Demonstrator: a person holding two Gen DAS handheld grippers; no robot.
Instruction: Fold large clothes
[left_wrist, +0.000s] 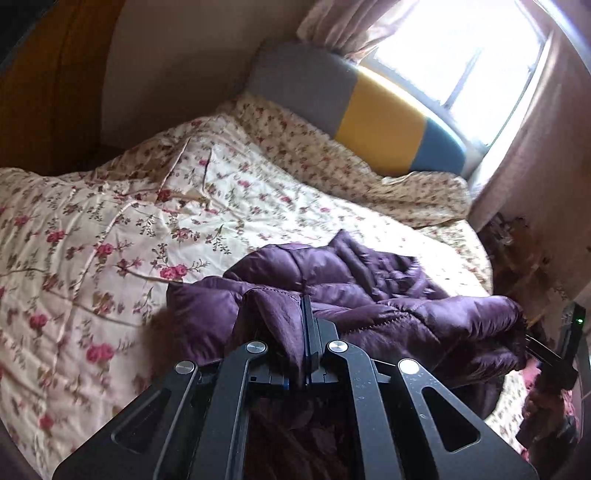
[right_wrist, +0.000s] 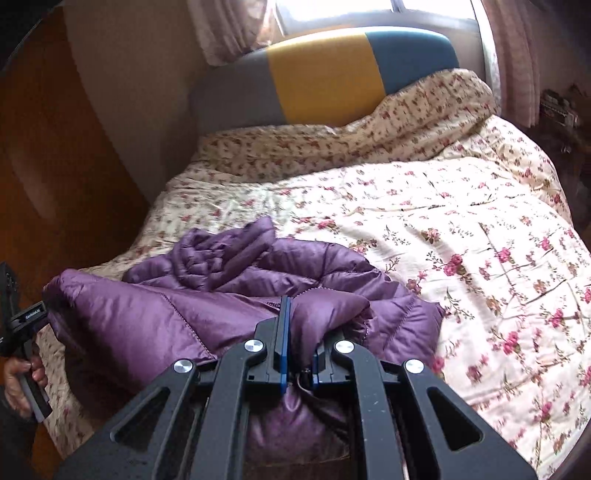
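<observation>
A purple quilted down jacket (left_wrist: 343, 284) lies crumpled on the floral quilt (left_wrist: 110, 236) near the bed's front edge. My left gripper (left_wrist: 307, 306) is shut on a fold of its near edge. The jacket also shows in the right wrist view (right_wrist: 155, 314), where my right gripper (right_wrist: 286, 306) is shut on another fold of the near edge. Each gripper shows at the far side of the other's view: the right one (left_wrist: 546, 350) at the jacket's right end, the left one (right_wrist: 26, 321) at its left end. The fabric hangs between them.
The bed has a grey, yellow and blue headboard (right_wrist: 325, 77) under a bright window (left_wrist: 454, 55) with pink curtains. A folded floral cover (right_wrist: 351, 140) lies along the headboard. A wooden wardrobe (right_wrist: 55, 177) stands at the bed's left. Cluttered items (left_wrist: 517, 251) sit beside the bed's right.
</observation>
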